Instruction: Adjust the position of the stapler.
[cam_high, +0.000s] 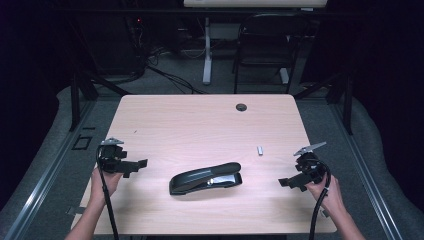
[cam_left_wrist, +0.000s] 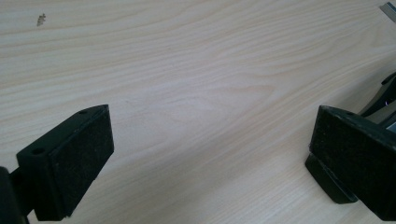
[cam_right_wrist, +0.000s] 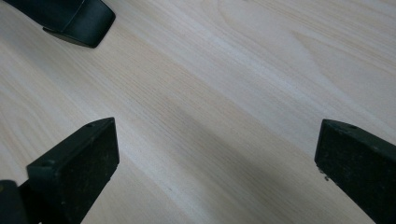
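A black stapler lies on its side-long base in the middle of the light wooden table. A small strip of staples rests to its right, a little farther back. My left gripper hovers left of the stapler, open and pointing toward it, with nothing between its jaws. In the left gripper view the left gripper frames bare wood, and the stapler peeks out behind the right jaw. My right gripper is open to the stapler's right. In the right gripper view, the right gripper faces bare table, the stapler's end at top left.
A round cable hole sits near the table's far edge. Behind the table stand a black chair and a white desk leg, with cables on the floor. A small dark speck marks the wood.
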